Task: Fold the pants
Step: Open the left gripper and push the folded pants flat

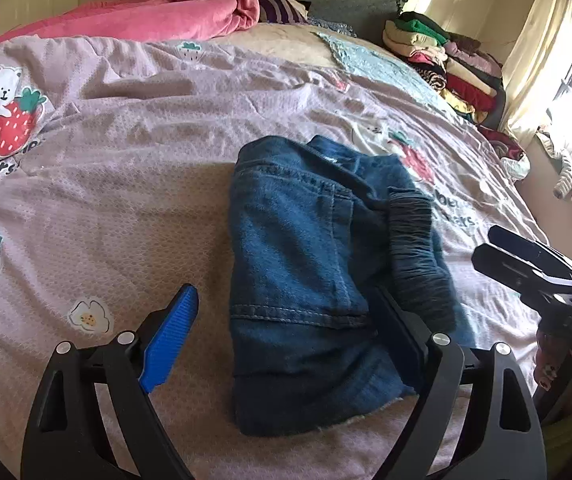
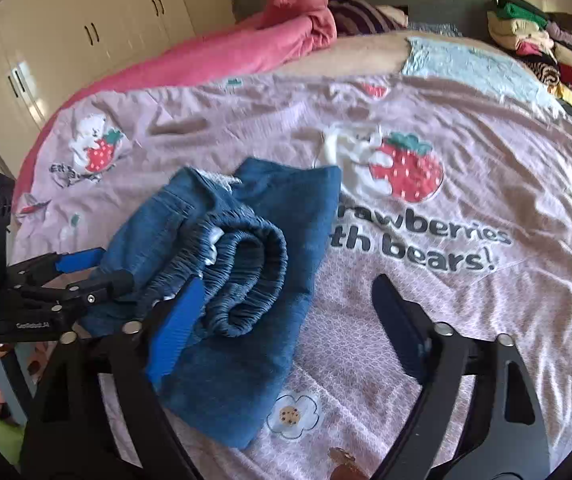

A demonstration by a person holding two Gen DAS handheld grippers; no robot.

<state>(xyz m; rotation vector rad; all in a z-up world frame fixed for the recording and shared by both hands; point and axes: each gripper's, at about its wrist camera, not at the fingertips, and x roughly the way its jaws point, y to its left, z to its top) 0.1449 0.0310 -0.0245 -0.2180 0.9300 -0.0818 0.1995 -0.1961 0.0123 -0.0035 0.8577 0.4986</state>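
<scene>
Folded jeans (image 2: pixel 222 280) lie beside quilt (image 2: pixel 465 320) lettering "strawberries with bears!"

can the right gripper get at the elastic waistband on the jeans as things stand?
Probably yes. The right gripper is open, and the waistband lies on top of the folded jeans, right beside its left finger with nothing over it. The left gripper sits at the jeans' far side, off the waistband.
</scene>
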